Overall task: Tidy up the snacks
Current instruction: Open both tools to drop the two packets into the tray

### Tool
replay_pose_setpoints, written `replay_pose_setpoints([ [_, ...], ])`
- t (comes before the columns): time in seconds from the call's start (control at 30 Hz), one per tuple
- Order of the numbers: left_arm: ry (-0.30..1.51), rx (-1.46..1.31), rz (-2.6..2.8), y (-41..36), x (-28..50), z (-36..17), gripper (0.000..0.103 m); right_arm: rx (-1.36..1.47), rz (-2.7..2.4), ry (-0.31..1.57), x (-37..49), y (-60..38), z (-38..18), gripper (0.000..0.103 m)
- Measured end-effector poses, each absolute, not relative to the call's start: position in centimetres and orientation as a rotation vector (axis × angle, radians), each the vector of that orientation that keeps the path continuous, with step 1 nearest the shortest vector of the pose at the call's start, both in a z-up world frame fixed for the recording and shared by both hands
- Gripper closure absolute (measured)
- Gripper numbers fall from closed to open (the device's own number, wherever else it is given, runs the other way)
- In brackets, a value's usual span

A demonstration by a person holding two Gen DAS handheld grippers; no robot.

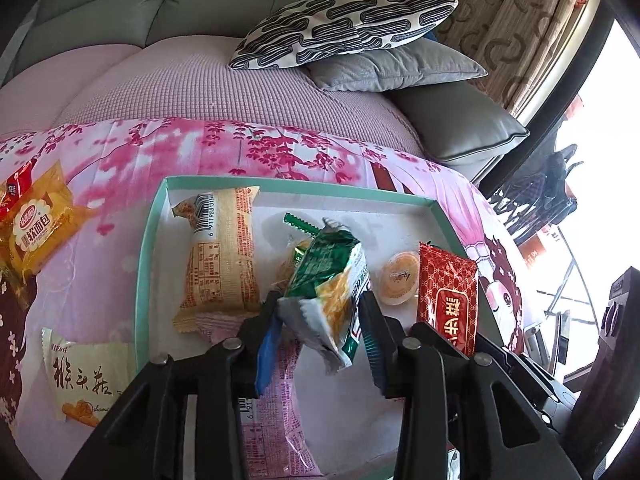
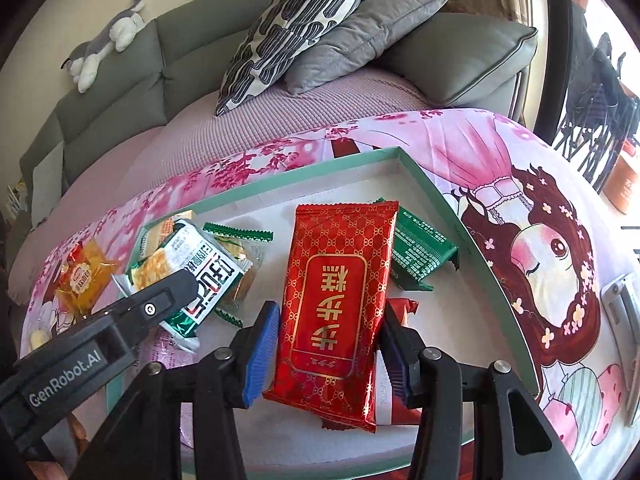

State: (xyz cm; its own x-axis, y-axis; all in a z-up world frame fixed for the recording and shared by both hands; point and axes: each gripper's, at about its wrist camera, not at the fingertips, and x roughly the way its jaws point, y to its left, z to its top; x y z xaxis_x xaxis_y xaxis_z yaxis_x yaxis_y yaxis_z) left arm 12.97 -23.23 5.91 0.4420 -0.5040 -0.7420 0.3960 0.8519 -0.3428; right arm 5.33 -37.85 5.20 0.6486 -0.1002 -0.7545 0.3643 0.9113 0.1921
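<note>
A shallow white tray with a teal rim (image 1: 280, 184) lies on a pink flowered cloth and holds several snacks. My left gripper (image 1: 320, 300) stands open around a green and white packet (image 1: 328, 292), which rests tilted on other snacks; its pads do not visibly press on it. In the right wrist view my right gripper (image 2: 331, 308) is open around a red packet with gold lettering (image 2: 336, 300) that lies flat in the tray (image 2: 424, 176), narrow gaps at both pads. One left finger (image 2: 160, 300) shows there against the green and white packet (image 2: 200, 272).
The tray also holds a long yellow packet (image 1: 224, 256), an orange jelly cup (image 1: 398, 280), a pink packet (image 1: 276, 400) and a dark green packet (image 2: 420, 252). Left of the tray lie a yellow bread packet (image 1: 36, 228) and a white packet (image 1: 80, 372). Cushions (image 1: 344, 28) sit on the sofa behind.
</note>
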Motion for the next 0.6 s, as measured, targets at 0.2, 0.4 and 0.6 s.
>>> replay_pose_setpoints([
  [0.2, 0.971, -0.133, -0.515, -22.1, 13.2, 6.0, 0.05, 0.333, -0.275, 0.832, 5.4, -37.8, 5.2, 0.035],
  [0.4, 0.947, -0.124, -0.465, -21.1, 13.3, 6.7, 0.035, 0.335, -0.293, 0.835, 5.2, -38.1, 5.1, 0.027],
  [0.6, 0.918, -0.043, -0.358, -20.3, 13.5, 7.0, 0.031, 0.341, -0.311, 0.826, 4.8, -38.6, 5.5, 0.027],
])
